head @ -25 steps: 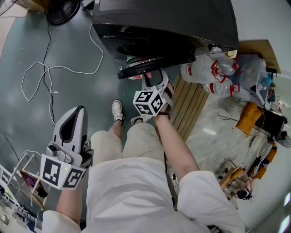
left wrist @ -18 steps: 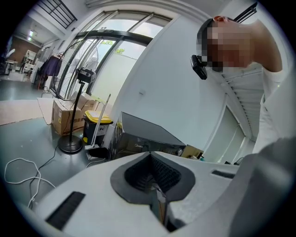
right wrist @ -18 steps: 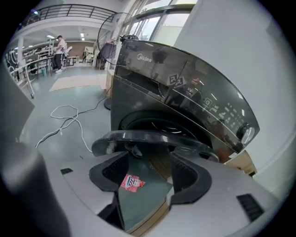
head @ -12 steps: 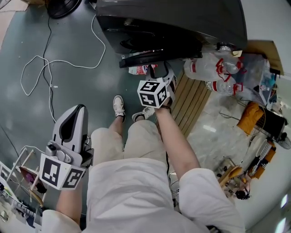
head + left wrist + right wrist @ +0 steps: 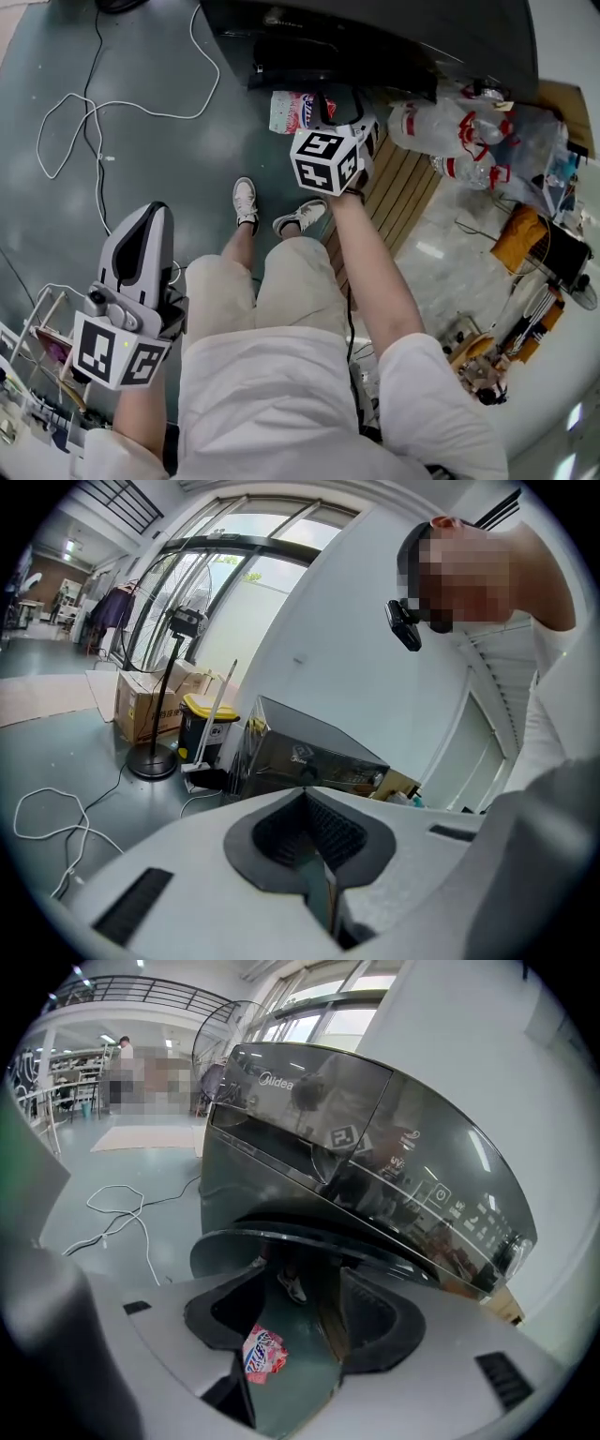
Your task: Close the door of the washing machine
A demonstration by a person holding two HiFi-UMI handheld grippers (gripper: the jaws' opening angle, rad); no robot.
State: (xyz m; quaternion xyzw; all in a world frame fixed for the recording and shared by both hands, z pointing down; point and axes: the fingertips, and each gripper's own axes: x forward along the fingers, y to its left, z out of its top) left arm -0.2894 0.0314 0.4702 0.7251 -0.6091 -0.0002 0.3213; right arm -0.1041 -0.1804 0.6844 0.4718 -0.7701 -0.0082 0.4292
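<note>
The dark grey washing machine [image 5: 375,28] fills the top of the head view, its door [image 5: 337,73] standing out from the front as a dark bar. My right gripper [image 5: 344,105] reaches up to that bar, jaws open. In the right gripper view the door's curved rim [image 5: 309,1241] arcs just beyond my right gripper [image 5: 302,1288], and only floor shows in the gap between the pads. My left gripper [image 5: 148,217] hangs low beside the person's left thigh, far from the machine. In the left gripper view its jaws [image 5: 307,803] are shut on nothing.
A red and white packet [image 5: 291,111] lies on the floor under the door. Clear plastic bottles [image 5: 459,131] are heaped right of the machine, beside a slatted wooden board [image 5: 403,197]. A white cable [image 5: 94,122] loops over the floor at left. The person's shoes [image 5: 246,202] stand below the door.
My right gripper has moved forward to the door's edge, and the door now lies closer to the machine's front. My left gripper has sunk a little.
</note>
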